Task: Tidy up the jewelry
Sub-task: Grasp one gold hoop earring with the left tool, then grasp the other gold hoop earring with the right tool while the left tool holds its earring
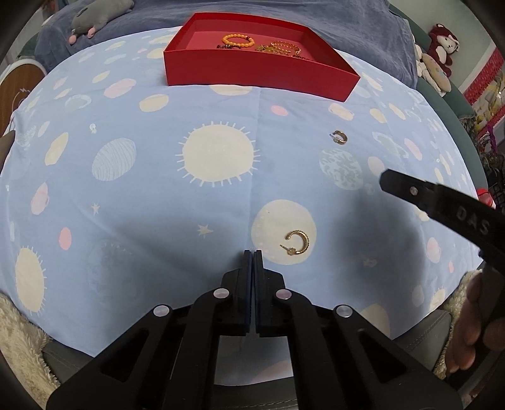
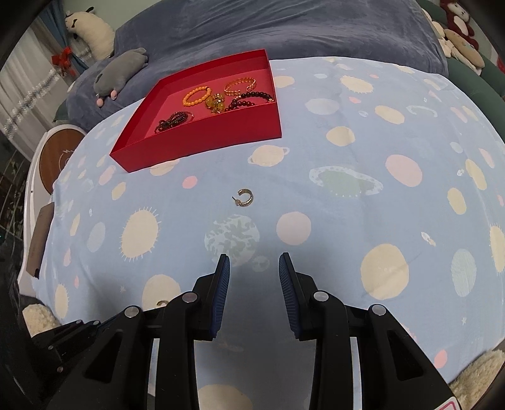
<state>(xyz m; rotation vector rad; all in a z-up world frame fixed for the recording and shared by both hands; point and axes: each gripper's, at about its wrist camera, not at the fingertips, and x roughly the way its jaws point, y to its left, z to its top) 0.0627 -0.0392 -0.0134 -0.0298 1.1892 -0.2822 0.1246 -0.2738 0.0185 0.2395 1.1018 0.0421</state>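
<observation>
Left wrist view: the left gripper (image 1: 253,252) hovers over a pale blue cloth printed with cream suns and pastel planets (image 1: 126,195), its two blue-padded fingers pressed flat together with nothing between them. Just beside the fingertips, at about two o'clock from them, a gold half-hoop earring with a post (image 1: 297,242) lies on a cream planet of the print, untouched. A second, smaller gold half-hoop earring (image 1: 340,137) lies farther up the cloth at about one o'clock, well apart from the first. At twelve o'clock sits a shallow red cardboard box with a pink floor (image 1: 252,71), holding an orange bead bracelet (image 1: 237,40) and a gold chain bracelet (image 1: 285,47). The right gripper (image 1: 383,181) reaches in from three o'clock as one black finger, with a person's hand (image 1: 473,328) on its grip at four o'clock. Right wrist view: the right gripper (image 2: 254,261) has its ribbed blue pads partly spread, holding nothing, above the cloth (image 2: 347,132). The smaller earring (image 2: 245,197) lies at twelve o'clock from the fingertips, apart from them, between them and the red box (image 2: 202,142) at eleven o'clock. In the box lie the orange bracelet (image 2: 196,96), the gold chain (image 2: 240,85), a dark red bead bracelet (image 2: 252,98) and a dark bead strand (image 2: 172,121). A grey plush toy (image 2: 121,74) rests on a dark blue blanket (image 2: 284,28) beyond.
</observation>
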